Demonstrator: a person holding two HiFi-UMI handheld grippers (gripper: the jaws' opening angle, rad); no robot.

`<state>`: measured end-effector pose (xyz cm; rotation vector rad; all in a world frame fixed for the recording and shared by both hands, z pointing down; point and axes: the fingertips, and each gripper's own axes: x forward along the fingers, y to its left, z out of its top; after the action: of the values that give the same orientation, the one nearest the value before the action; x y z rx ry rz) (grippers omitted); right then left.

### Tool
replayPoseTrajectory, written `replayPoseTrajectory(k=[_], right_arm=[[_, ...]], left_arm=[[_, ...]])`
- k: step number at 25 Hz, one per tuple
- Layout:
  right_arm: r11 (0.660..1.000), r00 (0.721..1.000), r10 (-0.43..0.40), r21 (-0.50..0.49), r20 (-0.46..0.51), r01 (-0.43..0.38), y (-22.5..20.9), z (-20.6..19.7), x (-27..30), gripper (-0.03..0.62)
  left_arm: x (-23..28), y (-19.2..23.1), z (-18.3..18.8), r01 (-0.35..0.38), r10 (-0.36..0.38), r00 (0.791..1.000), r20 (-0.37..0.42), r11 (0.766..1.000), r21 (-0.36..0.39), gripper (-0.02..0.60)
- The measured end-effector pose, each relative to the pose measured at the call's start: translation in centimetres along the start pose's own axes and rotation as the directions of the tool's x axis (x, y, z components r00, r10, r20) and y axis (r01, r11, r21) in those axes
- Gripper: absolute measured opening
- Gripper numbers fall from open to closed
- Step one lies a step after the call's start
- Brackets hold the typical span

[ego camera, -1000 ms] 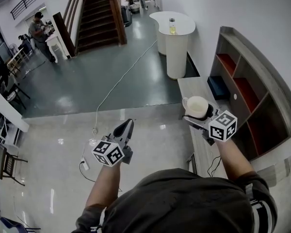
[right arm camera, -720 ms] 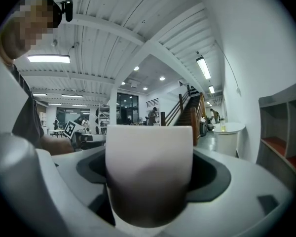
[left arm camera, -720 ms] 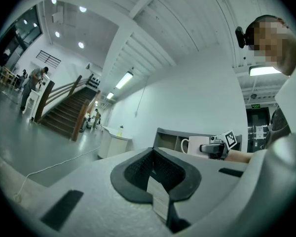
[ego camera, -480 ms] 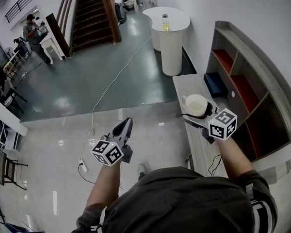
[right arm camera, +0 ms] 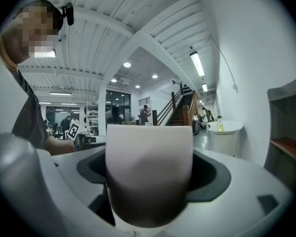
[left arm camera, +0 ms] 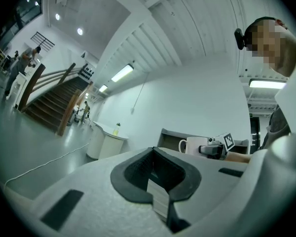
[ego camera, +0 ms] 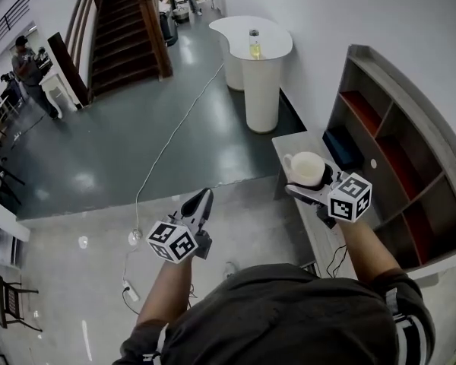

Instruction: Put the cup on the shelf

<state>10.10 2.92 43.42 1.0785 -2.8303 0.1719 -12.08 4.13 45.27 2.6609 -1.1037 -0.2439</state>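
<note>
A white cup (ego camera: 307, 168) with its handle to the left is held upright in my right gripper (ego camera: 310, 179), which is shut on its sides above the near end of a low grey table (ego camera: 324, 238). In the right gripper view the cup (right arm camera: 149, 167) fills the gap between the jaws. The grey shelf (ego camera: 401, 111), with red and dark compartments, stands to the right of the cup. My left gripper (ego camera: 202, 198) hangs over the floor at centre left, shut with nothing in it. The left gripper view shows the pads (left arm camera: 160, 196) meeting and the cup (left arm camera: 193, 145) beyond them.
A dark blue box (ego camera: 340, 146) lies on the table against the shelf. A white rounded counter (ego camera: 260, 74) carrying a bottle (ego camera: 253, 43) stands ahead. A white cable (ego camera: 166, 149) runs across the floor. A staircase (ego camera: 121, 29) and a person (ego camera: 26, 59) are far off at the left.
The whole scene has slid left and down as the head camera turned. Both grippers stay at about the same places in the view, and the cup stays gripped.
</note>
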Motion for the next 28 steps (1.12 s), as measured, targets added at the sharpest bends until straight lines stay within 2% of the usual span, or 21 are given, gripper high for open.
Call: replayPoseTrajectory(k=[8, 14, 19, 22, 26, 28], right_arm=[[1.000, 0.998, -0.021, -0.004, 0.052, 0.021, -5.0, 5.3, 13.8, 0.439], [1.000, 0.997, -0.029, 0.002, 0.066, 0.029, -8.5, 7.1, 19.9, 0.439], [1.000, 0.998, -0.027, 0.012, 0.049, 0.027, -13.3, 6.8, 22.9, 0.439], [1.000, 0.999, -0.017, 0.016, 0.047, 0.016, -16.3, 6.9, 23.2, 0.439], [0.999, 0.998, 0.034, 0.008, 0.059, -0.034, -21.1, 7.5, 23.3, 0.439], [0.997, 0.996, 0.071, 0.007, 0.058, -0.072, -24.1, 7.6, 24.1, 0.439]], left_arm=[[6.2, 13.5, 6.0, 0.085, -0.084, 0.996, -0.035, 0.996, 0.027, 0.005], [9.6, 20.3, 7.9, 0.104, -0.103, 0.993, -0.055, 0.994, 0.020, 0.005], [13.9, 23.9, 7.6, 0.092, -0.091, 0.993, -0.070, 0.996, 0.002, 0.005], [16.5, 24.4, 7.5, 0.073, -0.072, 0.995, -0.070, 0.997, 0.000, 0.005], [20.9, 24.1, 7.5, 0.029, -0.028, 0.998, -0.055, 0.999, 0.027, 0.005], [23.7, 24.6, 7.5, -0.007, 0.008, 0.999, -0.036, 1.000, 0.017, 0.005]])
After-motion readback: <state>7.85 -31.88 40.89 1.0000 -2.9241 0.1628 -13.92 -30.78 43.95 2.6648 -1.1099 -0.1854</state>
